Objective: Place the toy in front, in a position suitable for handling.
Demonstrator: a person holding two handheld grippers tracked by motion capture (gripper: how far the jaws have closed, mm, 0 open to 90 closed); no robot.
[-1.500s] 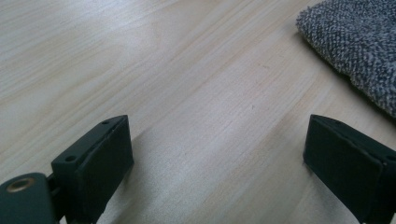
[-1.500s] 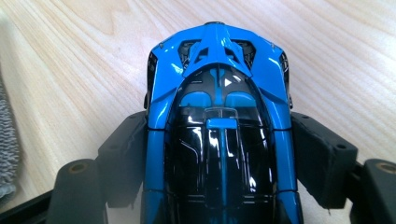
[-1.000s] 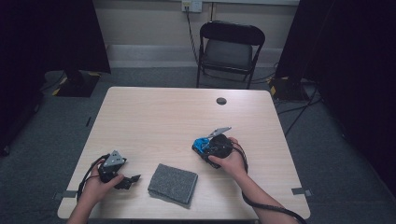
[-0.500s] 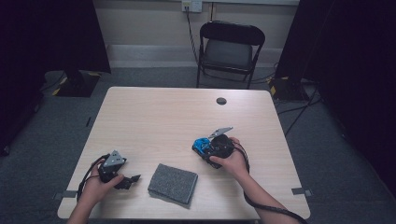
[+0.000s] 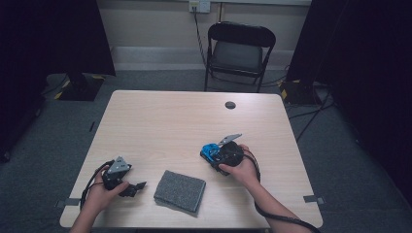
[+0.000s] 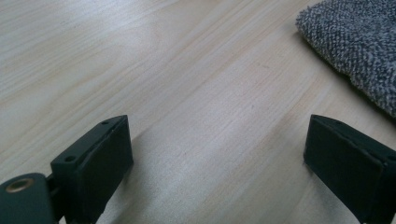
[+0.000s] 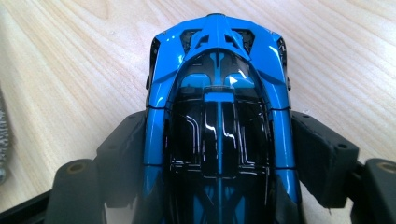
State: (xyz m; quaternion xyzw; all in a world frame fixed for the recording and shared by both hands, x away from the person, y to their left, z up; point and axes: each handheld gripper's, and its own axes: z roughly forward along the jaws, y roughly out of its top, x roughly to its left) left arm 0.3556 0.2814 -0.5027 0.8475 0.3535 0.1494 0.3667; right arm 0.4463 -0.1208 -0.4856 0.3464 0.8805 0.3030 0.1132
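A glossy blue and black toy car (image 7: pixel 217 93) lies on the wooden table (image 5: pixel 165 126), nose pointing away from the camera. My right gripper (image 7: pixel 219 140) has a jaw against each side of the car; the jaws have just been closing on it. From above, the car (image 5: pixel 209 149) sticks out of the right gripper (image 5: pixel 214 156) right of the table's middle. My left gripper (image 5: pixel 136 187) rests near the front left, jaws wide apart over bare wood (image 6: pixel 217 158). A folded grey cloth (image 5: pixel 180 190) lies between the two hands, just right of the left gripper's jaws (image 6: pixel 359 42).
A small black round disc (image 5: pixel 230 105) sits near the table's far edge. A black folding chair (image 5: pixel 240 48) stands behind the table. Cables trail from both grippers toward the front edge. The cloth's edge (image 7: pixel 2 135) lies left of the car.
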